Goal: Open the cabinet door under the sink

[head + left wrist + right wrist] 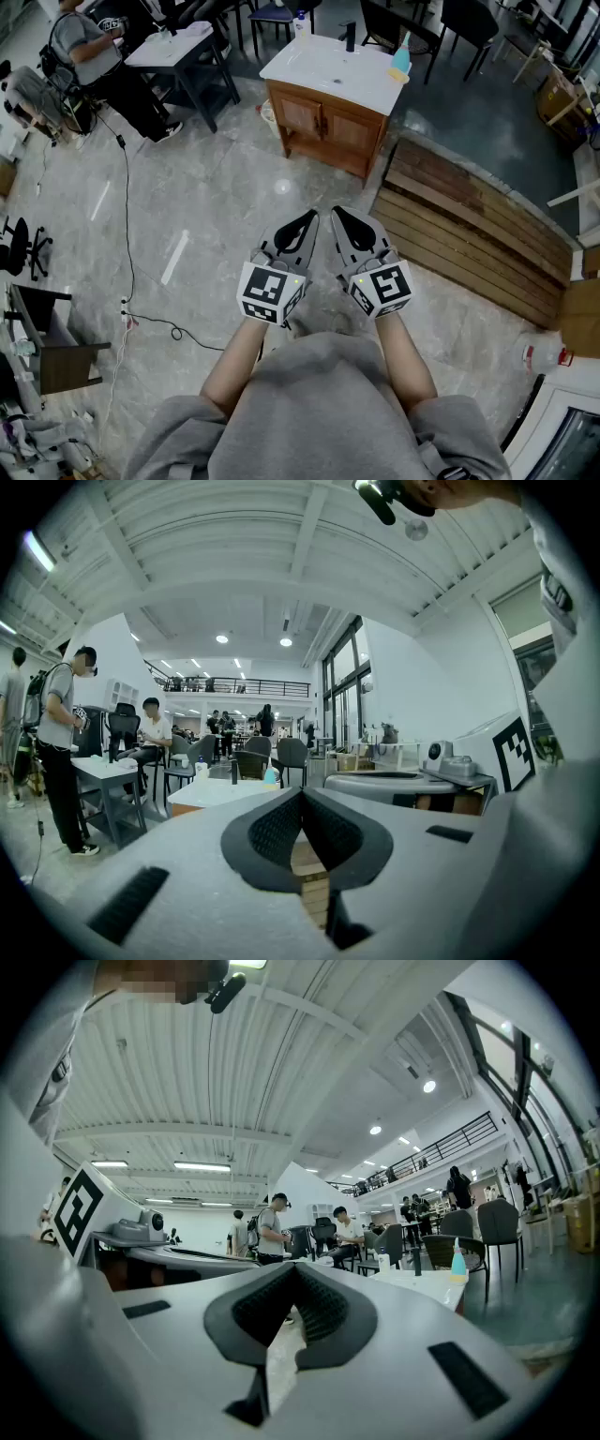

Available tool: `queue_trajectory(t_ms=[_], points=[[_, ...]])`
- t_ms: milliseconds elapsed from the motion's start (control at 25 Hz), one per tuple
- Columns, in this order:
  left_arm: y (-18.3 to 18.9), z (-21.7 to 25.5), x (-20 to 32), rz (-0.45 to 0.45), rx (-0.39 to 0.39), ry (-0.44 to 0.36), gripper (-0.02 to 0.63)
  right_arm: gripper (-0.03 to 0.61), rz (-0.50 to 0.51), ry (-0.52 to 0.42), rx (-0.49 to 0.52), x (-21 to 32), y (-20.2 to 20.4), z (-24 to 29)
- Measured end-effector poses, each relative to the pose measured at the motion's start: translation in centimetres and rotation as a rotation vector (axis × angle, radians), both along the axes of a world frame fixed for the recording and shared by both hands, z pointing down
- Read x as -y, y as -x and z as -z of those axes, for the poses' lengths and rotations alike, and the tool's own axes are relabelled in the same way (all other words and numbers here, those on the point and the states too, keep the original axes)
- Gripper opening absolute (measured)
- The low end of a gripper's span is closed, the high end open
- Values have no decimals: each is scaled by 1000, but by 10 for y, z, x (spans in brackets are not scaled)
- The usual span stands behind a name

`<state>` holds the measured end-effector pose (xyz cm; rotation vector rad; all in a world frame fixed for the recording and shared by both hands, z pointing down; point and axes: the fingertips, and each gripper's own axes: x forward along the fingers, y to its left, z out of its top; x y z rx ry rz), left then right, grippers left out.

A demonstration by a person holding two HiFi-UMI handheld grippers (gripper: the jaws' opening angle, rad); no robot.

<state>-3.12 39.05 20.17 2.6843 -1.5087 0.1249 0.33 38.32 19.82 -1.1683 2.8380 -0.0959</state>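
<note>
The pale stone floor [197, 216] is spreading wide and bare between the person and the sink cabinet [328, 127], which is standing well ahead of both claws. A bed of wooden planks [469, 234] is lying along the floor to the right, its near corner just beside the cabinet's right side. A black cable [127, 225] is trailing across the floor on the left, well apart from the cabinet. The two wooden cabinet doors [323, 120] under the white surface [319, 67] are sitting shut, facing the person. The left claw [305, 223] and right claw [342, 220] are hanging side by side over the floor, nearly touching each other. Each is pressed together at the tips, pinching nothing. A black tap [350, 37] is standing at the surface's far edge, and a blue bottle [400, 62] at its right edge.
</note>
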Motion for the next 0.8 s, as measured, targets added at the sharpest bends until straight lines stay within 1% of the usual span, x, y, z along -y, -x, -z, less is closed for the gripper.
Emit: queue_trajectory(t_ms=[360,640,800], points=[[-16,-13,5,17,7,35,9,8,19,18,7,4,-16,-9],[-40,-22,12,32,15,60,8,8,5,26,32,13,-48,-12],[-56,-25,18,36,22,70,8,8,8,47,55,19,-67,-18]])
